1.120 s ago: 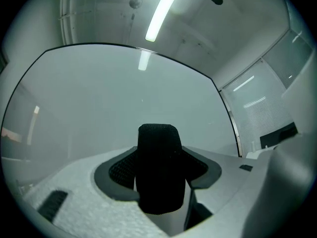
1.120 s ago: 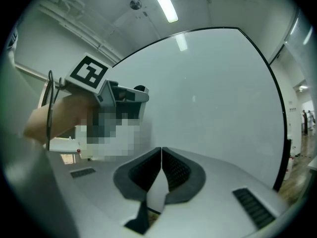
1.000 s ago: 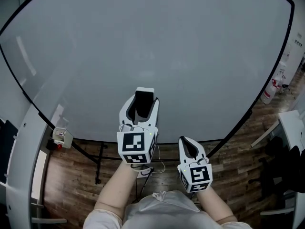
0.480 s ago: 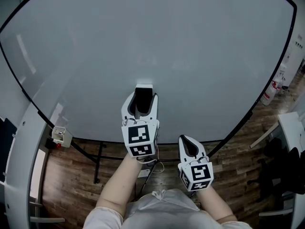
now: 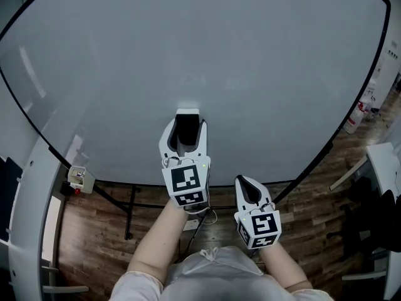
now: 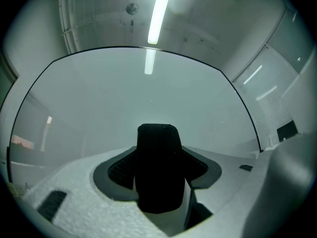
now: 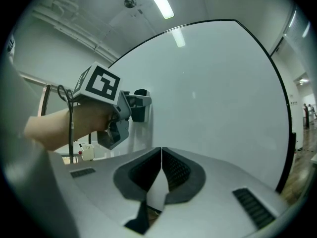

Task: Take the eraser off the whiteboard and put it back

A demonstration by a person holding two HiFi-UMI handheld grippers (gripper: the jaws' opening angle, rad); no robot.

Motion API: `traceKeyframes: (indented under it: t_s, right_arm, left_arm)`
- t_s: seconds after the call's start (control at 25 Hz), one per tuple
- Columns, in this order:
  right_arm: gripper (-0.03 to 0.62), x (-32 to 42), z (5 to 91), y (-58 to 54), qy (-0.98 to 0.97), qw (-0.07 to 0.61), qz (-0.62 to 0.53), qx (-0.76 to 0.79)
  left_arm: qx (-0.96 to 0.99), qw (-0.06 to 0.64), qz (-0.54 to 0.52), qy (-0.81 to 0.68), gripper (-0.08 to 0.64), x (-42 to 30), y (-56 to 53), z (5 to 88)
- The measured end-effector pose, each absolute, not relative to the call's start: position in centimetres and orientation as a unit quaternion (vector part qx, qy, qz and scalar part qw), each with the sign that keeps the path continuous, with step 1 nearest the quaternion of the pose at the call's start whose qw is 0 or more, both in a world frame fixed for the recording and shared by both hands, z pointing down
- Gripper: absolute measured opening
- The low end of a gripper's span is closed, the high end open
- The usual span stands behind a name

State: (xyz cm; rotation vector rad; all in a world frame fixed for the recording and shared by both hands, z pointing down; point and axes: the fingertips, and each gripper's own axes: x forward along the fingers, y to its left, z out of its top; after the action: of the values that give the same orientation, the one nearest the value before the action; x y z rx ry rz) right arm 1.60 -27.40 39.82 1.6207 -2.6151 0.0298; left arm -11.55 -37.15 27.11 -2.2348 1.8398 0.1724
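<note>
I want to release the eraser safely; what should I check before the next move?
1. Black block eraser clamped between the left tongs: ok.
2. Eraser's far end against the large white whiteboard: cannot tell; in the right gripper view it looks to be at the surface.
3. Eraser centred and straight in the grip: ok.
4. Right tongs shut, empty, held back beside the left: ok.
</note>
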Motion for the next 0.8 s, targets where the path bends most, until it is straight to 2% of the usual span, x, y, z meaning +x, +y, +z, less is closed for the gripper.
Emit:
traceKeyframes:
  t_s: [0.32, 0.72, 0.8]
  right_arm:
    - [0.026, 0.1, 39.8, -26.6, -0.860, 0.037, 0.005, 0.509]
    - [0.026, -1.0, 40.0, -25.7, -0.862, 0.045, -0.001, 0.504]
    - [0.026, -0.9, 40.3, -25.6, -0.861, 0.047, -0.002, 0.506]
  left_arm:
    - [-0.785, 0.112, 0.061, 0.606, 0.304, -11.4, -36.0, 26.5]
    - [-0.804, 0.111, 0.037, 0.582, 0.301, -11.1, -31.6, 30.4]
    - [-0.808, 0.109, 0.029, 0.578, 0.270, -10.9, -30.5, 32.1]
